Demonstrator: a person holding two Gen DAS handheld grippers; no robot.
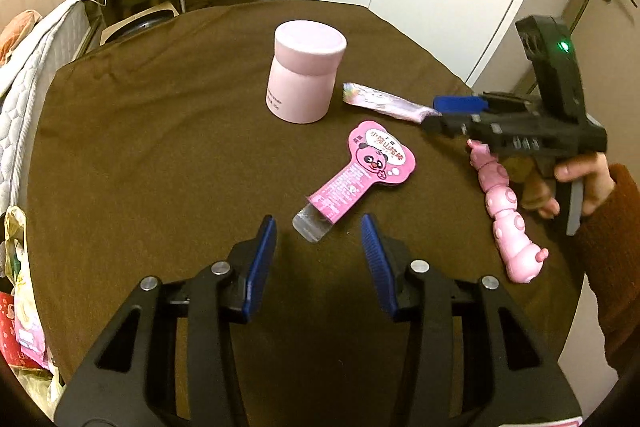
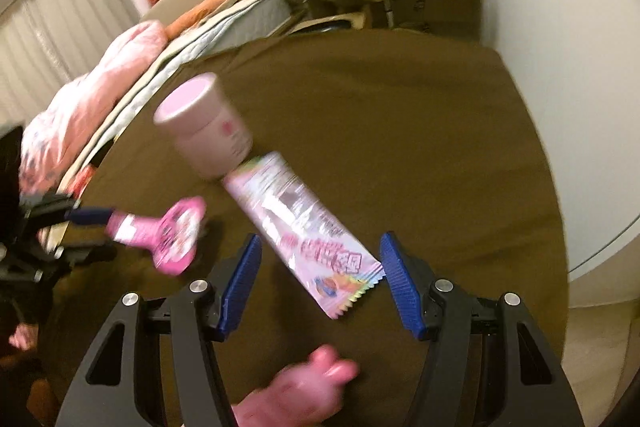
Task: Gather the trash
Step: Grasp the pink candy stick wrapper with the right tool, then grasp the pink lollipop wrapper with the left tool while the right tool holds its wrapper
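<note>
Hovering with jaws spread, the left hand-held gripper (image 1: 318, 231) has the pink panda wrapper (image 1: 362, 173) just ahead, its long axis running toward one o'clock.

Pink toy (image 2: 292, 391) blurred, cut off by bottom edge.

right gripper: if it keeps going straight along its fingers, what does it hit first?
Most likely the long snack wrapper: its serrated end lies between the open fingers of the right gripper, untouched. The pink jar sits beyond it. Depth is hard to judge through the blur.
</note>
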